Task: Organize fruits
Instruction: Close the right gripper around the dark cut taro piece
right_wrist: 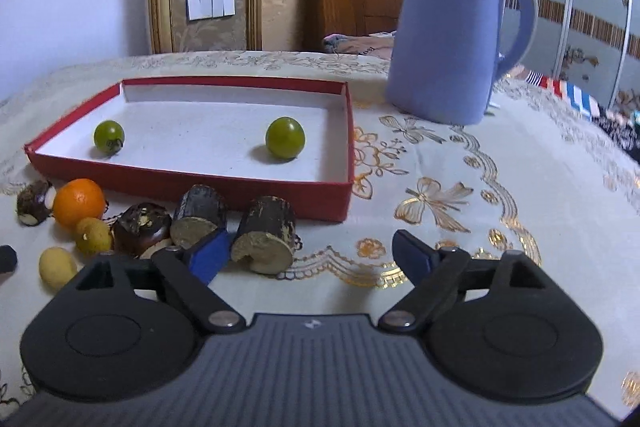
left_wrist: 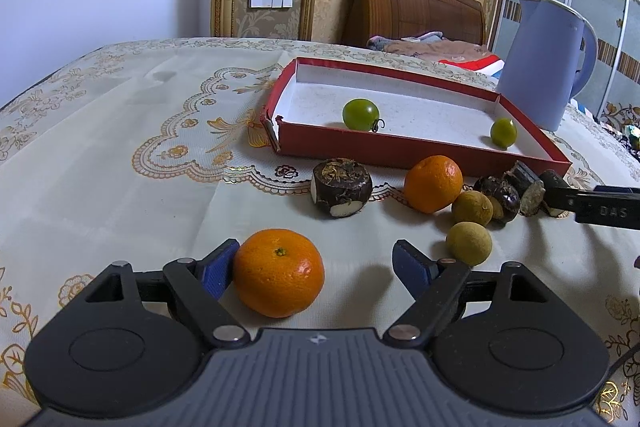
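A red tray point(left_wrist: 420, 151) point(right_wrist: 192, 185) with a white inside holds two green fruits point(left_wrist: 361, 114) point(left_wrist: 503, 133) point(right_wrist: 109, 136) point(right_wrist: 285, 137). My left gripper point(left_wrist: 316, 267) is open, its left pad touching an orange point(left_wrist: 279, 273) that lies between the fingers on the cloth. A second orange point(left_wrist: 433, 183) point(right_wrist: 79, 202), two longans point(left_wrist: 468, 243) point(left_wrist: 472, 207), water chestnuts point(left_wrist: 341, 192) point(right_wrist: 141, 227) and dark cane pieces point(right_wrist: 199, 215) lie in front of the tray. My right gripper point(right_wrist: 312, 257) is open, with a cane piece point(right_wrist: 266, 237) just inside its left pad.
A blue kettle point(left_wrist: 546, 63) point(right_wrist: 452, 31) stands on the table behind the tray's right end. The cream and gold tablecloth point(left_wrist: 120, 147) covers the table. A wooden headboard and a bed lie beyond. The right gripper's finger point(left_wrist: 592, 205) shows at the left wrist view's right edge.
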